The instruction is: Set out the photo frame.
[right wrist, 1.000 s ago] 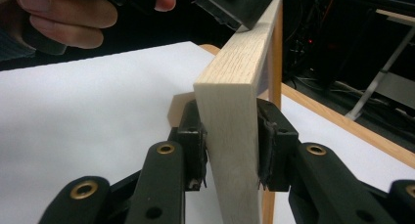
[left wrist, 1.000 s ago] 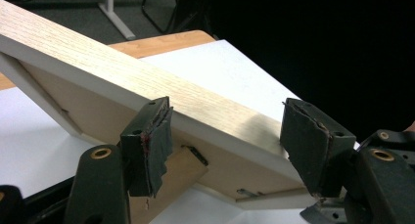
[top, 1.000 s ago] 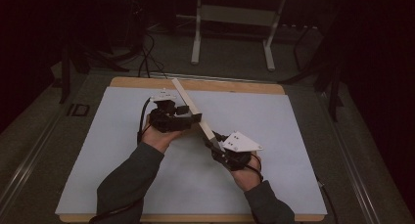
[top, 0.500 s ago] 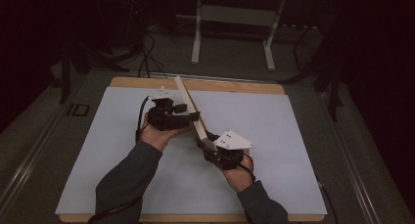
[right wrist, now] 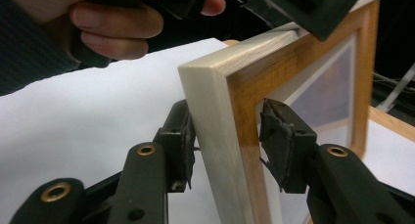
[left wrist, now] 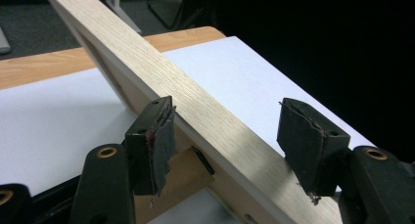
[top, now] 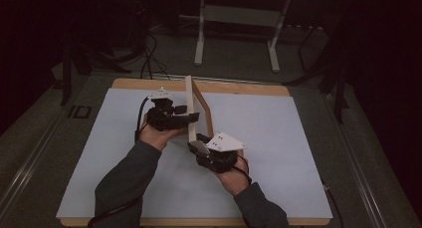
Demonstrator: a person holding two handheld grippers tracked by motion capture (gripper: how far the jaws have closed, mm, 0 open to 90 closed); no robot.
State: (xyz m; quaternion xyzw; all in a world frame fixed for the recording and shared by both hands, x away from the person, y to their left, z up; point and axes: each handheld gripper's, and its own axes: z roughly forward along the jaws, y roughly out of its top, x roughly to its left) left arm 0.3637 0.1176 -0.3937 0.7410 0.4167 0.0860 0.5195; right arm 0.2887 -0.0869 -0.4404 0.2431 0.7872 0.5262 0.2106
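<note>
Pale wooden frame (top: 198, 111) stands on edge near the surface's (top: 298, 153) far edge, straddled by both grippers, left gripper (left wrist: 230, 136) jaws apart, right gripper (right wrist: 225, 141) jaws just opening, bare surface around.

Wooden table (top: 149, 83), rectangular, bare wood along far and near edges, white sheet (top: 298, 138) covering nearly the whole top, wooden frame (top: 198, 108) standing on edge on the sheet near the far middle, grey floor (top: 378, 153) around the table
</note>
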